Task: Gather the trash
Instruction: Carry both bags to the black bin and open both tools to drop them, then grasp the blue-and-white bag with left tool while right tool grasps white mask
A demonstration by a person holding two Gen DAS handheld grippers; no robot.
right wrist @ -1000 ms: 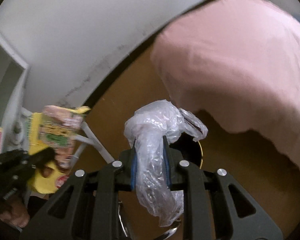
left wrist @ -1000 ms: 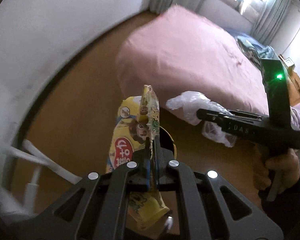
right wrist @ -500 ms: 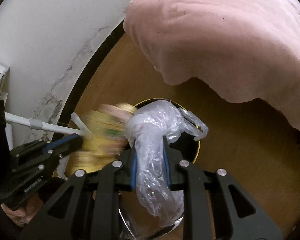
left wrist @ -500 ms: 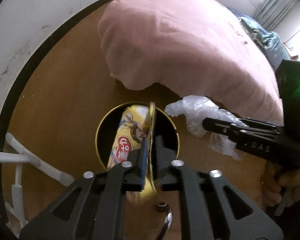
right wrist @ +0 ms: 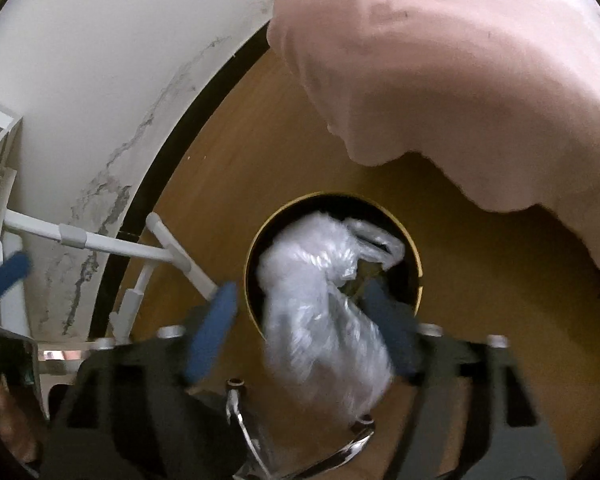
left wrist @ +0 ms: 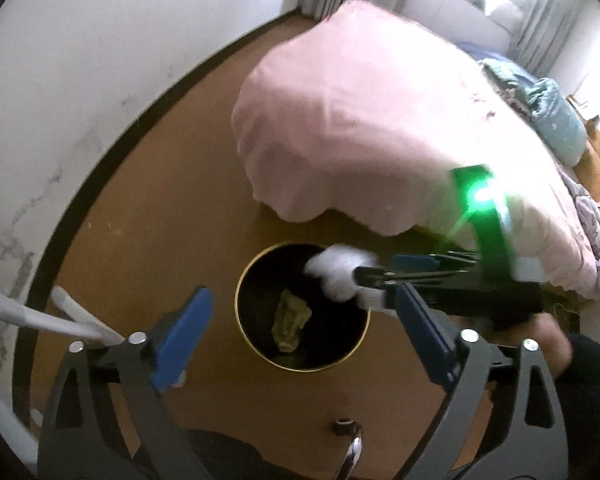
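1. Left gripper (left wrist: 300, 332) fingers spread wide, empty
2. Right gripper (right wrist: 304, 320) fingers apart; one clear plastic bag (right wrist: 324, 300) loose between them
3. One snack wrapper (left wrist: 290, 320) inside one gold-rimmed bin (left wrist: 256, 344) on the floor

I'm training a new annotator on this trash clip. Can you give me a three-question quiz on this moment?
1. True or false: the left gripper is open.
2. What lies inside the bin? A) wrapper B) sock C) bottle
3. Fill in: between the right gripper's spread fingers sits a clear plastic ____.

Key: 1 true; 2 A, the wrapper; 3 bag.
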